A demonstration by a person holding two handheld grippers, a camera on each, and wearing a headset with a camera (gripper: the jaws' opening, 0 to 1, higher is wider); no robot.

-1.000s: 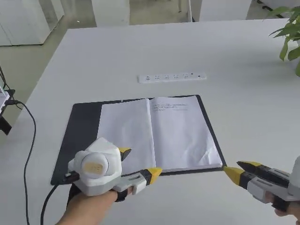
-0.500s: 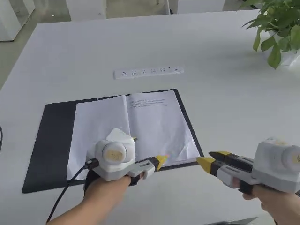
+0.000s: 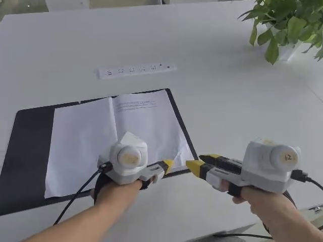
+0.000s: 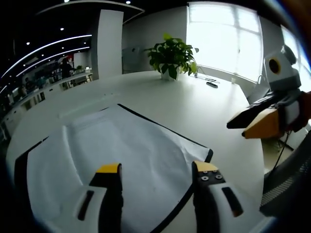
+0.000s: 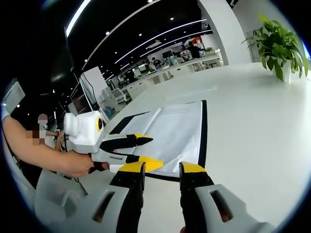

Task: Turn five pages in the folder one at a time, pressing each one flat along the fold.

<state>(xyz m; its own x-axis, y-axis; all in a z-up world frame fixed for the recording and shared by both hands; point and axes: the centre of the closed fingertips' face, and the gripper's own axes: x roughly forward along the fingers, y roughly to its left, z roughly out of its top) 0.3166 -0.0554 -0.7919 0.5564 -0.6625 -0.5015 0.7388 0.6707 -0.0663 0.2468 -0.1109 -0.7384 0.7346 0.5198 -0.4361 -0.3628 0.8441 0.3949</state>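
Observation:
An open folder (image 3: 86, 136) with a black cover and white pages lies flat on the white table (image 3: 227, 96). My left gripper (image 3: 160, 169) hovers open over the near right corner of the right page, with nothing between its fingers. In the left gripper view the page (image 4: 121, 145) spreads out ahead of the jaws (image 4: 156, 170). My right gripper (image 3: 197, 164) is just right of that corner, over bare table, pointing left, jaws slightly apart and empty. In the right gripper view, the left gripper (image 5: 151, 152) sits in front of the folder (image 5: 170, 126).
A white power strip (image 3: 136, 70) lies beyond the folder. A potted plant (image 3: 285, 22) stands at the far right. A black cable (image 3: 75, 201) trails from the left gripper toward me. The table's near edge runs close under my right hand.
The head camera has swung right, so the folder sits further left in view. The two grippers have drawn closer together at the folder's near right corner. The pages look unmoved.

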